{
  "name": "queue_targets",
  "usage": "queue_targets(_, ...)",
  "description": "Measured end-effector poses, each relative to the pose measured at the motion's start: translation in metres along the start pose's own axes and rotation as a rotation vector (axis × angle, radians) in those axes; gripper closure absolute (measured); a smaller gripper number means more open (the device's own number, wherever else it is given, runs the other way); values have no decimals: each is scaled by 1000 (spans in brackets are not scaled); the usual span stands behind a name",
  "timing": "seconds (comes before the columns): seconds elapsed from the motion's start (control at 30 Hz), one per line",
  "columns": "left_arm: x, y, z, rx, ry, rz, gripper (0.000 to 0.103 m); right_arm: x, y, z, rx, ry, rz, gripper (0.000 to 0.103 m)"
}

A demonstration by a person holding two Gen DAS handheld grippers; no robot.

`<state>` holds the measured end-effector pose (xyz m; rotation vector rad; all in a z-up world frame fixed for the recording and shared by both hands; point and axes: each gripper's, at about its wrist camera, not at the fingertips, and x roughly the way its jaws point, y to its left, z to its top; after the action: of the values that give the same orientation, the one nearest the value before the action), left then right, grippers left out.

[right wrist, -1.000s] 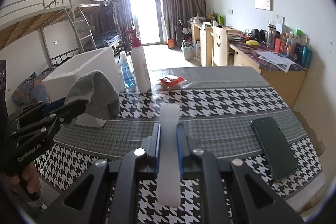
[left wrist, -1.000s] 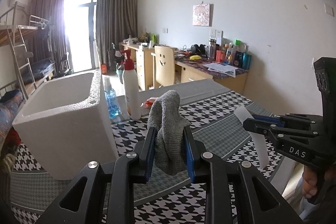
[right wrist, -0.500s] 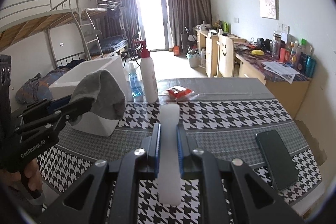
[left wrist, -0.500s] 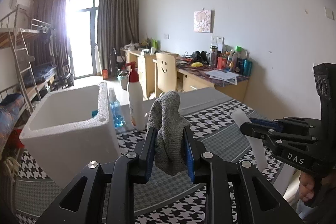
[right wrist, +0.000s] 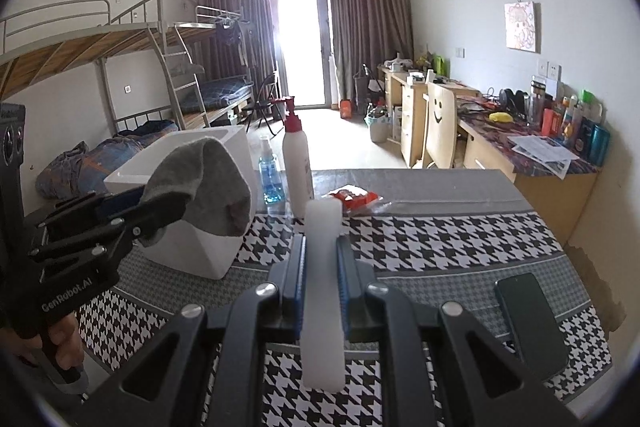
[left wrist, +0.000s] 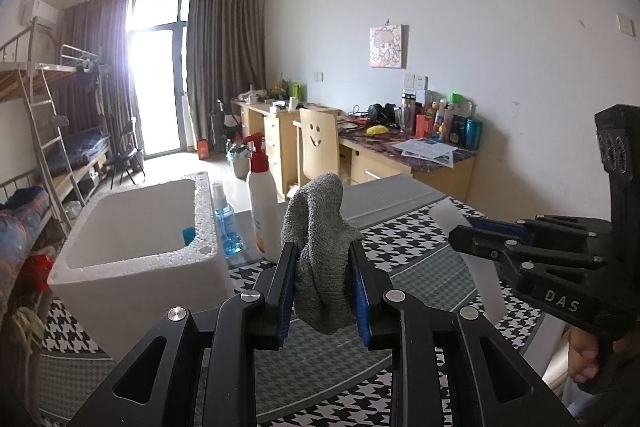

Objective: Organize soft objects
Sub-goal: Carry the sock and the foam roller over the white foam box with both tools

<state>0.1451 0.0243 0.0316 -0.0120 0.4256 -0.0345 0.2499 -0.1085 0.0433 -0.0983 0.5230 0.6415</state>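
My left gripper (left wrist: pixel 323 287) is shut on a grey knitted cloth (left wrist: pixel 320 251) and holds it in the air above the table; it also shows in the right wrist view (right wrist: pixel 204 183). My right gripper (right wrist: pixel 322 279) is shut on a white foam strip (right wrist: pixel 323 291), which also shows in the left wrist view (left wrist: pixel 468 259). A white foam box (left wrist: pixel 136 247) stands open on the table's left, to the left of the cloth, with something blue inside.
A white pump bottle (left wrist: pixel 262 211) and a blue spray bottle (left wrist: pixel 225 219) stand behind the box. A red packet (right wrist: pixel 352 197) lies at the table's far side. A dark phone (right wrist: pixel 530 319) lies on the right. The houndstooth table (right wrist: pixel 440 239) is underneath.
Both grippers have risen a little with their loads. The left view now looks further down into the foam box, whose inside shows more.
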Motion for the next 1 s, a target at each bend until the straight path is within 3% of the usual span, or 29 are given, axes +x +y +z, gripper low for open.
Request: queue_targets(1.0, -12, 9, 31, 4, -60, 24, 76, 0, 10, 24, -30, -56, 21, 85)
